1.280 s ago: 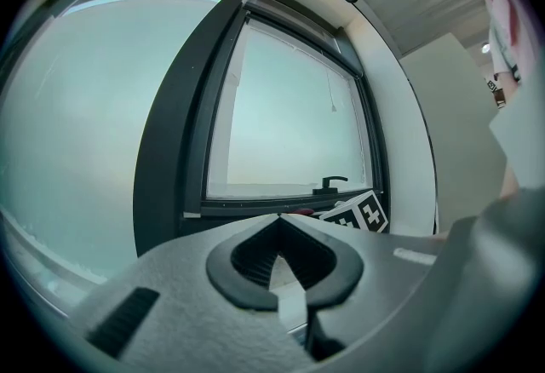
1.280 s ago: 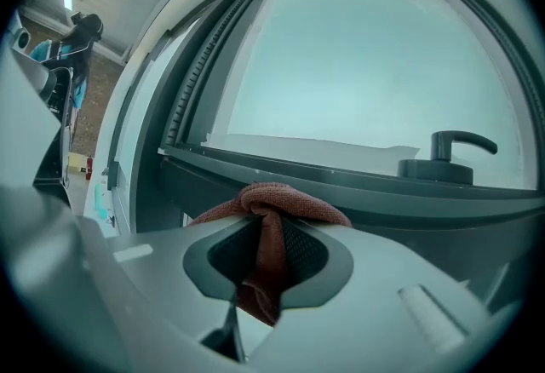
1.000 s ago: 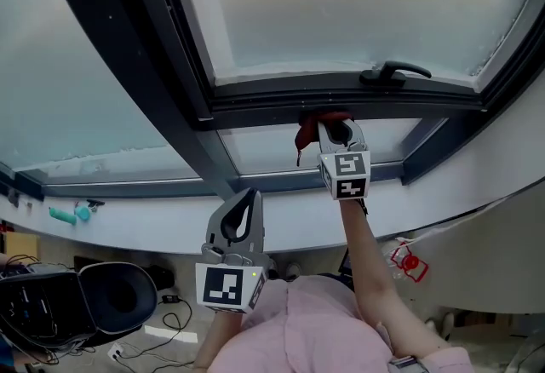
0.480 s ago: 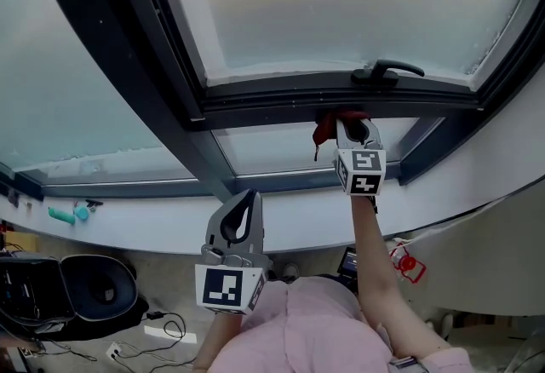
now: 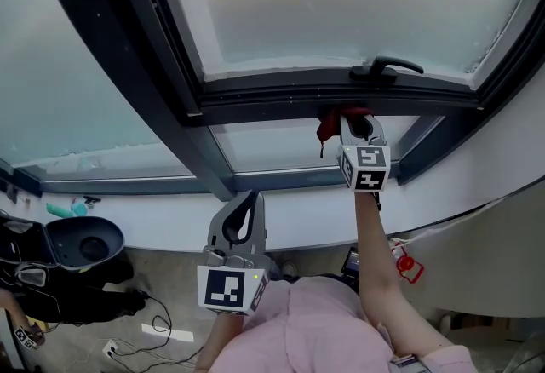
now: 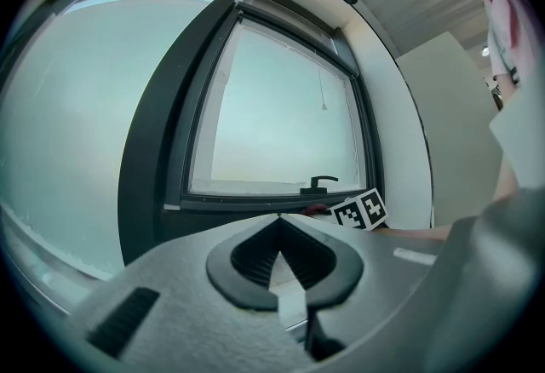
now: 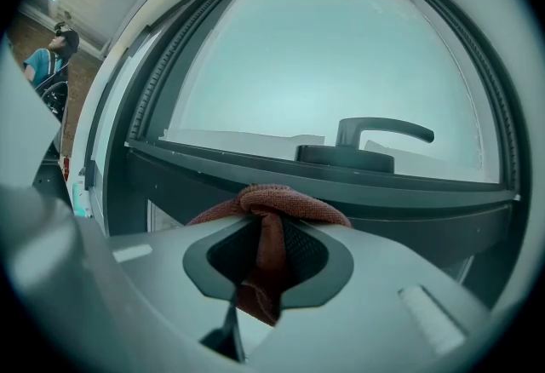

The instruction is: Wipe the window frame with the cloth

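The tongs [image 7: 267, 222] are clamped on a rust-red cloth [image 7: 274, 199], whose bunched top bulges over the jaw tips and lies against the dark window frame [image 7: 426, 197]. Just above sits the window handle [image 7: 375, 137], with frosted glass [image 7: 324, 56] behind it

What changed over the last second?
The right gripper, clamped on the red cloth, slid rightward along the window frame, ending just below the handle. The left gripper stayed low, shut and empty.
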### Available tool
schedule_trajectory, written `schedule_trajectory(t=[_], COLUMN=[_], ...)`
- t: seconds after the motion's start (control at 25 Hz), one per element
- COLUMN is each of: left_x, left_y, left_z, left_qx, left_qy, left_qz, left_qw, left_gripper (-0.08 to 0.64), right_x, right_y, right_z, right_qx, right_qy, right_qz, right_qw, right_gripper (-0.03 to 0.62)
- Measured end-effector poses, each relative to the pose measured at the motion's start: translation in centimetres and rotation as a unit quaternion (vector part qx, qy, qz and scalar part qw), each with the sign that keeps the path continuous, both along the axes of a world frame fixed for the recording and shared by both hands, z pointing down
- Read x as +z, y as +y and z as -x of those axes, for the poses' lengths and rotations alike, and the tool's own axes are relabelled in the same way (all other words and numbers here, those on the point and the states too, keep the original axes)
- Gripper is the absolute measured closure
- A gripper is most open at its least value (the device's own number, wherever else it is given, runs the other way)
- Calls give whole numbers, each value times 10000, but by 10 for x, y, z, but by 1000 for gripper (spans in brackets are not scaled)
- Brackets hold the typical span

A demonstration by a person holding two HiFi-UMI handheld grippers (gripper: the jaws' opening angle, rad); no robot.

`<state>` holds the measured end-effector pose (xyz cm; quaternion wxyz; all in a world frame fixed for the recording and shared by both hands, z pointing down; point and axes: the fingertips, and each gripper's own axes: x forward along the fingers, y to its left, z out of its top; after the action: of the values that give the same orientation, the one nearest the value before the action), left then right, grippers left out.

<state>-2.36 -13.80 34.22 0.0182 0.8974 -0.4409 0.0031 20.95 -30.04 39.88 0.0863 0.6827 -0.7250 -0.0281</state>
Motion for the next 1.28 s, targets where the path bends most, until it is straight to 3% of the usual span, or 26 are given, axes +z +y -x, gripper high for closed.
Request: schedule_trajectory(t=[0.64,0.8,1.04,1.28], left_x=[-7,-3,2,2], left_y=[-38,-45,-41,-38], left_z=[46,49,42,42], left_qx=[359,540,755,698], left_qy=[24,57,81,104], left_qz=[12,97,162,146], left_qw=[9994,9985,9970,9974], left_gripper=[563,563,563,563], right_x=[-3,-26,-90,-132], right_y=[12,47,93,95], right_z=[-1,-1,-35,-65], right_qx=[668,905,1333,1536], right_qy=[-142,-402,-223,-102], right_qz=[141,-194,-907,-1284], right_qw=[9976,9949,9867,9797], right_gripper=[523,523,523,523])
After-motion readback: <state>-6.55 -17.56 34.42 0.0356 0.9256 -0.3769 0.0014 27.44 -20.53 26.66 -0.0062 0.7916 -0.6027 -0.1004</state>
